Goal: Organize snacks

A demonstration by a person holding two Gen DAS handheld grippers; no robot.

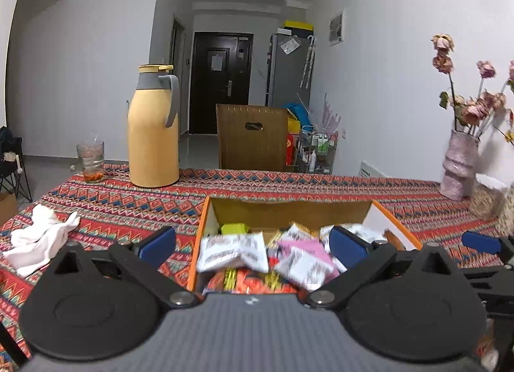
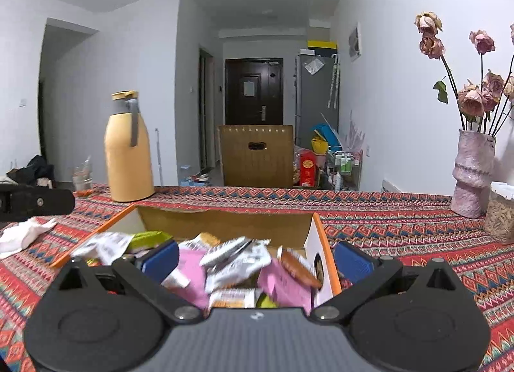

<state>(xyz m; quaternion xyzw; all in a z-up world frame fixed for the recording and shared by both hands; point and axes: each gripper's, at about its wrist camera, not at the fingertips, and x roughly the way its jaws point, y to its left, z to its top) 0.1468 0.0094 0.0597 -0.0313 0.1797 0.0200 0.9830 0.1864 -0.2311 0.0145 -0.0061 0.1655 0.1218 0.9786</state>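
Note:
An open cardboard box with orange edges stands on the patterned tablecloth, full of several snack packets: white, pink, orange and a green box. My left gripper is open and empty, its jaws straddling the box's left wall. In the right wrist view the same box holds pink, white and brown packets. My right gripper is open and empty, straddling the box's right wall. The right gripper's blue pad shows at the left view's right edge.
A yellow thermos and a glass stand at the far left of the table. A white cloth lies left of the box. A pink vase with dried roses and a jar stand at the right. A wooden chair back is behind the table.

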